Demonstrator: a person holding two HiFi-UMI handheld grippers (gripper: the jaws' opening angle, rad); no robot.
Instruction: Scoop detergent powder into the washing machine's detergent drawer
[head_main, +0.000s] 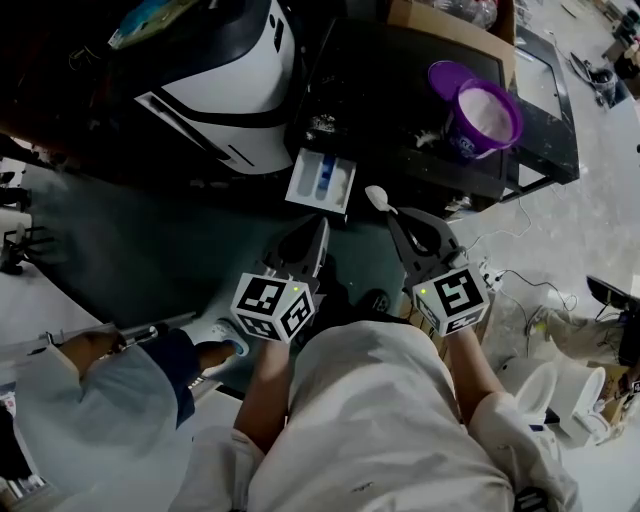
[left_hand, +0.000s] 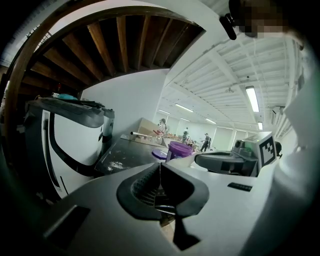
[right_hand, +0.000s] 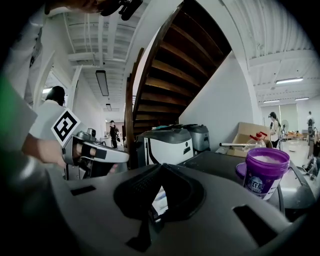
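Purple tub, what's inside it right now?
The purple tub stands open, with white powder close to its rim; its lid lies beside it. The scoop is outside, at the right tool's tip. Anything buried under the powder is covered.

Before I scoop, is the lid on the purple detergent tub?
No, the purple tub stands open, white powder showing, its lid lying beside it.
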